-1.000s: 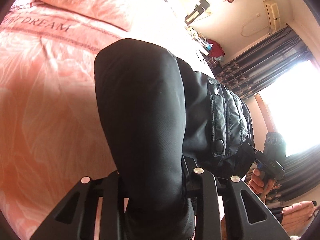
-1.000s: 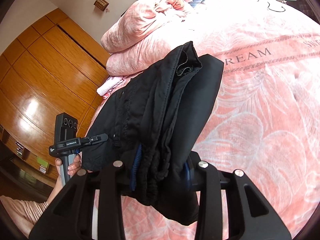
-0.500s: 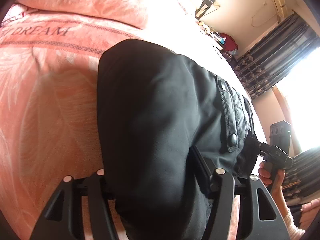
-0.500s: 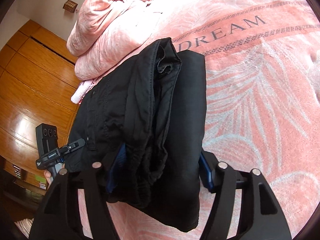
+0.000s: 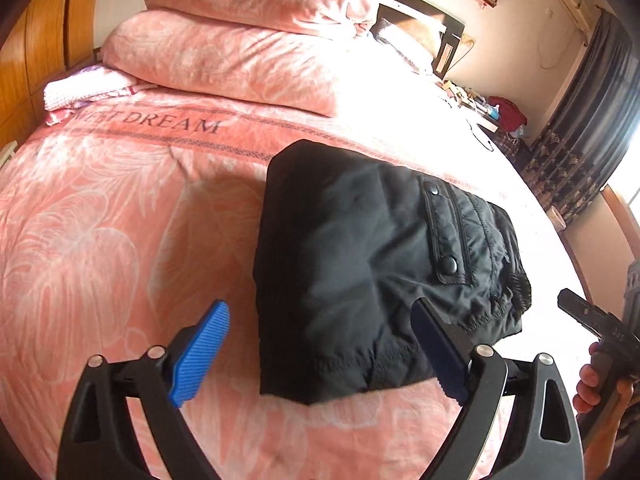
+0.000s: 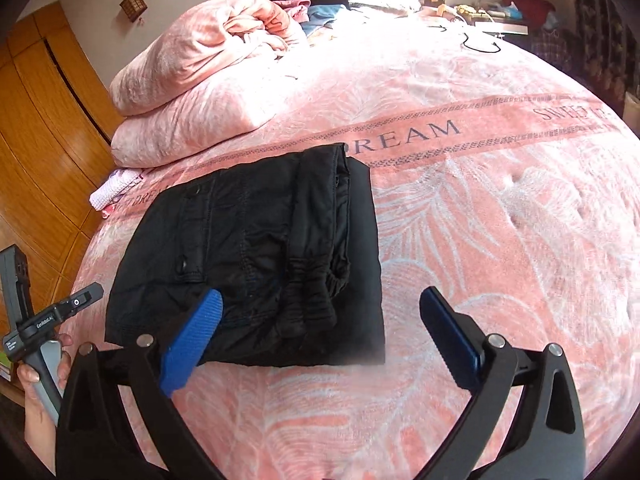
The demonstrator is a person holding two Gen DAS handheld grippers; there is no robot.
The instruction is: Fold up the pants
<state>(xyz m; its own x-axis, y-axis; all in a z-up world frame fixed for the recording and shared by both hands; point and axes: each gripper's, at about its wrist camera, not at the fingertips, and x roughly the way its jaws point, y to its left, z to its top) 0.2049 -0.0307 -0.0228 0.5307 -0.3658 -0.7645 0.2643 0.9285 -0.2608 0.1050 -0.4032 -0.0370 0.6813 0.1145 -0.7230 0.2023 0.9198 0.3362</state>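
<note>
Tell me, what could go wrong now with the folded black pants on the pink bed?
The left gripper is opening, and one of its fingers looks very close to the black pants, so pulling away might snag and mess up the fold. The thick waistband layers sit bunched on the soft pink bedspread and could slump open.

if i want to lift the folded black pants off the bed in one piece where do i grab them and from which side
Probably the near edge of the black pants, coming in low from the front where both grippers already face it. All layers stack there, so a left gripper and right gripper pinch near each corner catches the whole bundle. Both jaws are opening, pads off the cloth.
</note>
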